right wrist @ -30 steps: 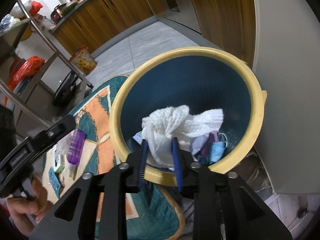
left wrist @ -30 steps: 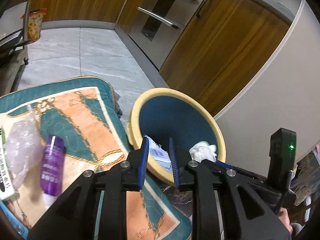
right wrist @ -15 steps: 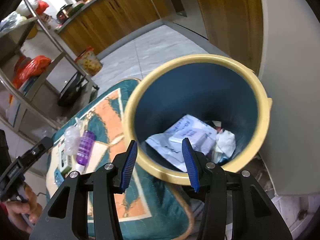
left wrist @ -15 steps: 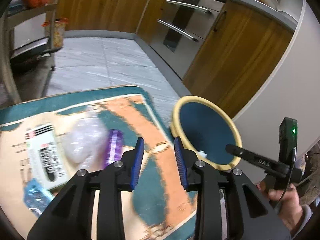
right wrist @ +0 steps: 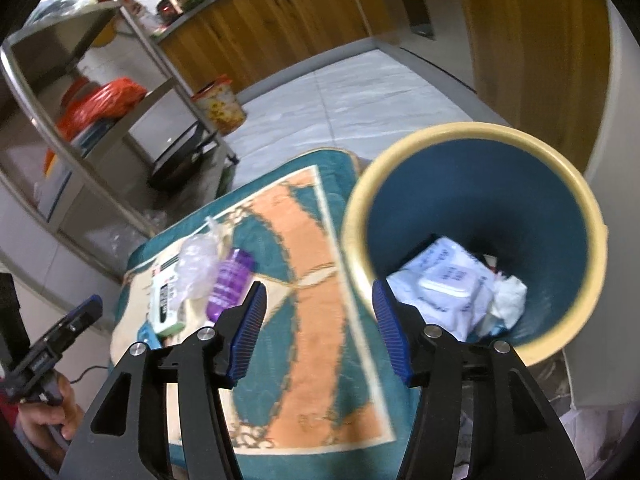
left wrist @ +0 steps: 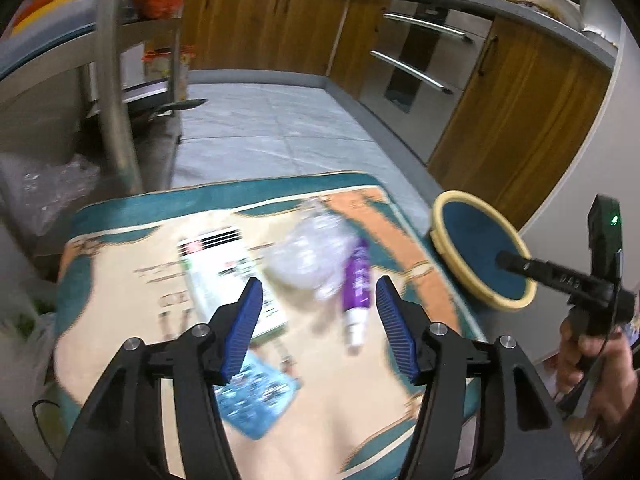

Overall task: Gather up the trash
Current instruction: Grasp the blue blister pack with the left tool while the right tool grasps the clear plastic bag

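Your left gripper (left wrist: 318,316) hangs with fingers spread and empty over the teal-and-orange patterned mat (left wrist: 400,240), above the purple plastic bottle (left wrist: 357,280), crumpled clear plastic bag (left wrist: 312,256) and white printed carton (left wrist: 224,276). Your right gripper (right wrist: 316,328) (also spread, empty) sits beside the yellow-rimmed blue bin (right wrist: 500,200), white wrappers (right wrist: 448,284) inside.

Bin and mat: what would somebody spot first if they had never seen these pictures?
Probably the yellow-rimmed blue bin beside the mat, with white wrappers and crumpled tissue at the bottom. Next, the purple bottle lying on the teal and orange mat, touching a crinkly clear plastic bag. Both grippers' blue jaws stand wide open and hold nothing.
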`<move>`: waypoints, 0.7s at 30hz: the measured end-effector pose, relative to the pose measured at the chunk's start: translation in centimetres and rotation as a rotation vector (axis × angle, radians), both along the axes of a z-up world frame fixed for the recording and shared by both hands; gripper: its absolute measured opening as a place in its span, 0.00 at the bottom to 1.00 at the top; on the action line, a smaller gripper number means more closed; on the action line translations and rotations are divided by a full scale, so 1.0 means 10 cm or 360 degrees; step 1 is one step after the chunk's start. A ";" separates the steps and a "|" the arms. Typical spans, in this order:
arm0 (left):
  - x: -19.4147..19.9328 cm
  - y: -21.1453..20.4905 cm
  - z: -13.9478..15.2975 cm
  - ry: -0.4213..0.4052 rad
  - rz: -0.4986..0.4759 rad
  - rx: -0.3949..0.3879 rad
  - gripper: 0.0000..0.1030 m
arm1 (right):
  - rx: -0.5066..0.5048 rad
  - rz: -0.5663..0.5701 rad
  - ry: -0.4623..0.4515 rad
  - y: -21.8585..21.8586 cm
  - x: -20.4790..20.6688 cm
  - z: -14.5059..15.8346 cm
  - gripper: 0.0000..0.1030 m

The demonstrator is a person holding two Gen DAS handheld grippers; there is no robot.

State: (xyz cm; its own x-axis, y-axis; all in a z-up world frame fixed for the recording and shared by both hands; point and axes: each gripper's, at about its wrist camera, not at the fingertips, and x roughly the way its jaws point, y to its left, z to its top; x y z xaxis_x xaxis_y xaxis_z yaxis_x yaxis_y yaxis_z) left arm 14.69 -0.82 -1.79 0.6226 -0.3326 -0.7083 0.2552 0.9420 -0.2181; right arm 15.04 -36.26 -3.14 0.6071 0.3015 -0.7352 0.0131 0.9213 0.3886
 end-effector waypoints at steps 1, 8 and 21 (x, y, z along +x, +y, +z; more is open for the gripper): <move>-0.02 0.09 -0.03 0.0009 0.0023 0.0014 0.58 | -0.0003 0.0013 -0.0003 0.05 0.00 0.01 0.55; -0.08 0.45 -0.22 0.0087 0.0155 0.0028 0.63 | -0.0025 0.0120 -0.0019 0.43 0.07 0.07 0.55; -0.07 0.48 -0.81 0.0478 0.0510 -0.0117 0.78 | -0.0086 0.0252 -0.0008 0.85 0.15 0.02 0.55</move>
State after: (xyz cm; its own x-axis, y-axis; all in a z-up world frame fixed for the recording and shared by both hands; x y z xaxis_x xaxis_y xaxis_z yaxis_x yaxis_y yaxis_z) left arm 13.98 4.01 -9.85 0.4725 -0.2125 -0.8553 -0.1322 0.9424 -0.3072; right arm 16.51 -27.76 -2.90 0.5590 0.3535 -0.7501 -0.1357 0.9314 0.3378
